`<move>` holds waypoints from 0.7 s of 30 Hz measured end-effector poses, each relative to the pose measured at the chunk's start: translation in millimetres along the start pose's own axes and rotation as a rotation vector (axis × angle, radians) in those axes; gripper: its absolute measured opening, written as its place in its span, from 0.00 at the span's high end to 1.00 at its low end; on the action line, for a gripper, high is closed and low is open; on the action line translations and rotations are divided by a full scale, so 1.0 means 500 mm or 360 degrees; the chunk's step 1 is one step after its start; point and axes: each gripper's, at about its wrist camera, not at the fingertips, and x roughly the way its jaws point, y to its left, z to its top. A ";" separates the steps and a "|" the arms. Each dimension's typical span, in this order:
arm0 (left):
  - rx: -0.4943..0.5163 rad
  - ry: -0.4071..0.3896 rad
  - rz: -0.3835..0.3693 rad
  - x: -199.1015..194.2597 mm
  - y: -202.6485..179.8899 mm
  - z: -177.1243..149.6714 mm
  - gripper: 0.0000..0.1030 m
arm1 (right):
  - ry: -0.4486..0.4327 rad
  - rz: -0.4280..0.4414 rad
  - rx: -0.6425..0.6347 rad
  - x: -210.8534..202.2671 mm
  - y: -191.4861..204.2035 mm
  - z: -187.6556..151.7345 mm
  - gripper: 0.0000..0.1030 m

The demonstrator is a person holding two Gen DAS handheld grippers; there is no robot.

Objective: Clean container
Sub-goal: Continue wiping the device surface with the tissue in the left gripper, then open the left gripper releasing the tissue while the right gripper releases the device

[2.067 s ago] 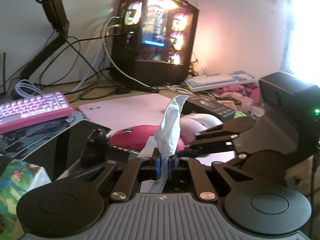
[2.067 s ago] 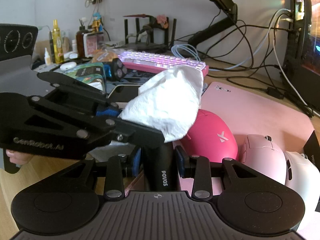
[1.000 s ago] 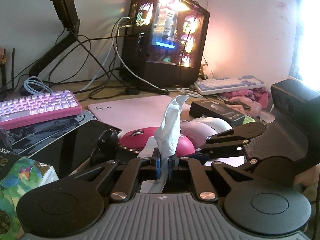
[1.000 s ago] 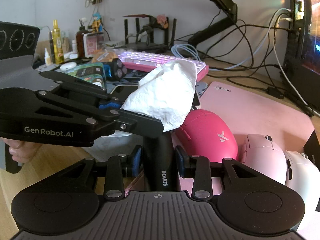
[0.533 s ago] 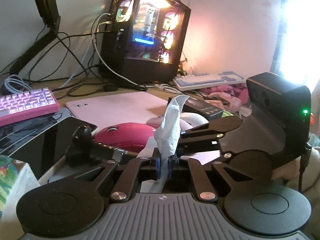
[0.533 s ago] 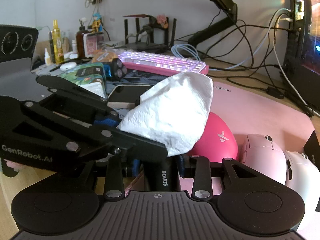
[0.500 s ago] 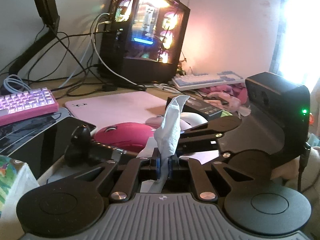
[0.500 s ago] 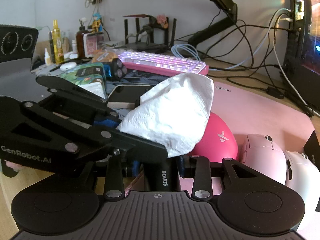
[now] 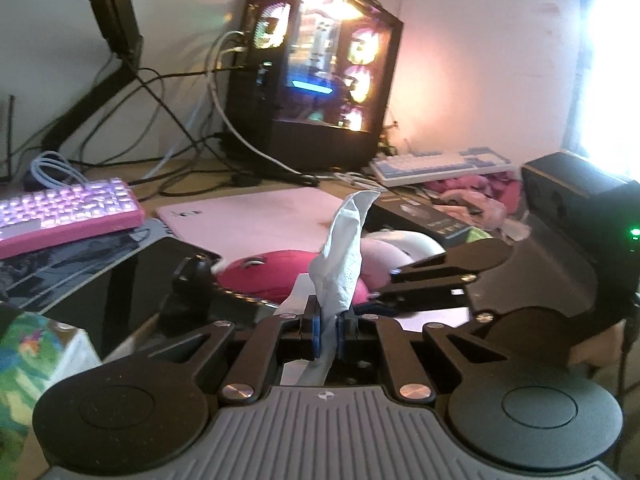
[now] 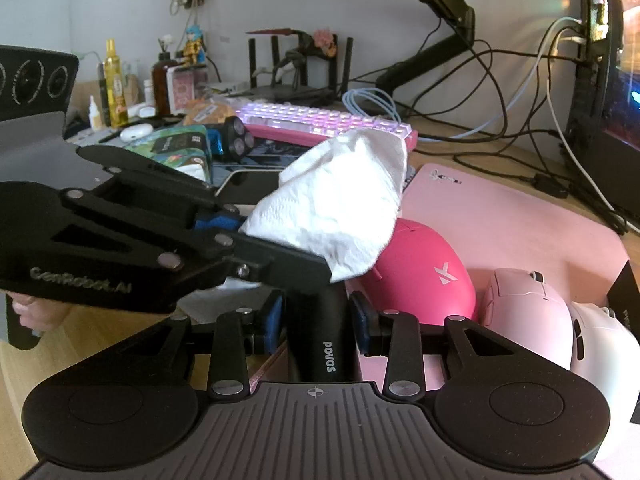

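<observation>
Left tongs (image 9: 329, 330) pinch a tissue (image 9: 340, 256), right tongs (image 10: 316, 322) seemingly clamp a black POVOS device (image 10: 320, 340), above a cluttered wooden desk (image 10: 80, 344).

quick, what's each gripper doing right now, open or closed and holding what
Left gripper: closed on the white tissue.
Right gripper: closed on the black POVOS device.

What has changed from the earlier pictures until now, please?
The left gripper with its white tissue swung a little from side to side in front of the black device, ending near where it began. Nothing was taken or released: the left still pinches the tissue, and the right gripper still clamps the device.
</observation>
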 end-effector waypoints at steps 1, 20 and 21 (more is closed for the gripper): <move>0.0000 -0.0002 0.0019 -0.001 0.000 0.001 0.89 | 0.0000 0.0000 0.0000 0.000 -0.001 0.000 0.62; 0.0021 -0.0098 0.0097 -0.022 -0.002 0.003 0.36 | -0.0009 -0.0051 -0.0029 0.000 0.010 0.001 0.59; 0.0028 -0.0114 0.0101 -0.024 -0.003 0.003 0.36 | -0.0011 -0.0062 -0.0036 0.000 0.012 0.001 0.59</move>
